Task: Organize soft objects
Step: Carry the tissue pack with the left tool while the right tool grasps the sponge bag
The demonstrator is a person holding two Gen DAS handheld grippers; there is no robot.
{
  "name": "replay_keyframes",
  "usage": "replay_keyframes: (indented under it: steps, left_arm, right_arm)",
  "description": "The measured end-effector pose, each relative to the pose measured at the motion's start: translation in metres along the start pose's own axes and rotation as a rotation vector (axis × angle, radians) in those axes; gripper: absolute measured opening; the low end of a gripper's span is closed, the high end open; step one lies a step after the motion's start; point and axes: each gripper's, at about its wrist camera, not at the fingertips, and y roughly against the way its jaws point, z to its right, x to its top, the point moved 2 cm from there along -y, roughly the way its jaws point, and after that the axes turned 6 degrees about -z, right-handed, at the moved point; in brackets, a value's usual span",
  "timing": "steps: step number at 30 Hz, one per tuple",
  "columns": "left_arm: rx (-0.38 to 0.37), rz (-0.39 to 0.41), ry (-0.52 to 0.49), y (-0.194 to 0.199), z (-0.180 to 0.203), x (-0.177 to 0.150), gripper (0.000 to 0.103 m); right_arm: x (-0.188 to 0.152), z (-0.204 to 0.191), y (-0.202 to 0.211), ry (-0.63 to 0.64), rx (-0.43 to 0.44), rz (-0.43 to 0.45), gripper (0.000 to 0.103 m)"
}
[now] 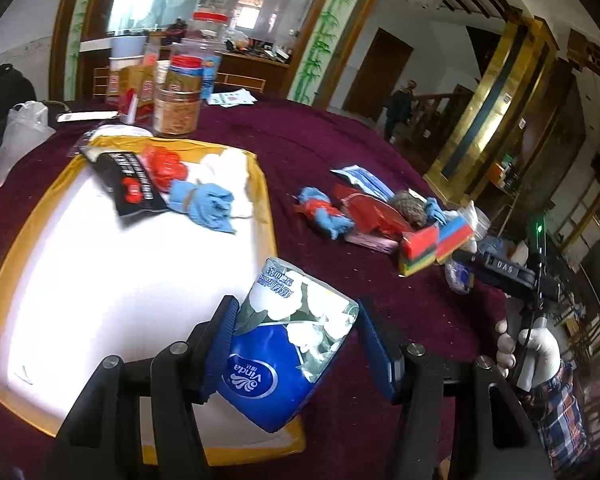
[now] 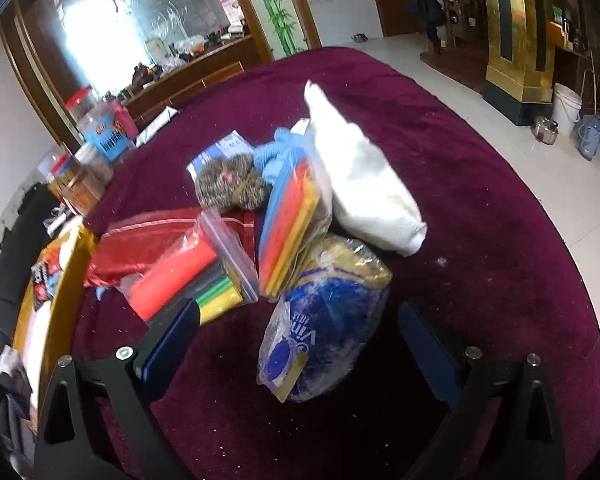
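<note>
L gripper [image 1: 296, 344] clamps Vinda tissue pack [image 1: 288, 340] over tray [image 1: 266, 200]; R gripper [image 2: 300, 344] wide.

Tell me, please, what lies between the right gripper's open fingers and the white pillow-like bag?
In the right wrist view, a bagged Vinda tissue pack lies between the right gripper and the white bag.

Blue Vinda tissue pack [image 1: 288, 344] – tilted, squeezed (floral top) – over the tray [image 1: 28, 216]; bagged sponges [image 2: 290, 220] heaped nearby.
</note>
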Motion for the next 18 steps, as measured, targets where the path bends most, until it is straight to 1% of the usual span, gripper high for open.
replay_keyframes:
  steps: [1,4,5,8,11,12,15,18]
  left_arm:
    - [0.003,0.004,0.004,0.001,-0.002,0.000,0.063]
    - [0.007,0.015,0.023,0.005,-0.011,-0.002,0.063]
    - [0.006,0.015,0.027,0.005,-0.012,-0.002,0.063]
    - [-0.003,0.015,0.040,0.005,-0.017,-0.003,0.063]
    - [-0.016,0.011,0.043,0.002,-0.018,-0.003,0.063]
    - [-0.020,0.009,0.042,0.000,-0.017,-0.003,0.063]
    - [-0.033,0.003,0.040,-0.002,-0.017,-0.004,0.063]
    - [-0.036,0.003,0.044,-0.001,-0.018,-0.006,0.063]
  right_arm:
    - [0.000,0.002,0.000,-0.003,0.001,-0.003,0.093]
    - [-0.002,0.007,0.006,-0.031,-0.014,-0.005,0.093]
    - [-0.003,0.008,0.013,-0.042,-0.010,0.010,0.093]
    - [-0.007,-0.001,0.034,-0.033,0.032,0.073,0.093]
    - [-0.004,-0.018,0.042,0.006,0.094,0.095,0.093]
    - [-0.003,-0.025,0.042,0.025,0.118,0.091,0.093]
    - [0.002,-0.042,0.032,0.049,0.154,0.059,0.093]
    - [0.010,-0.055,0.013,0.033,0.202,-0.001,0.093]
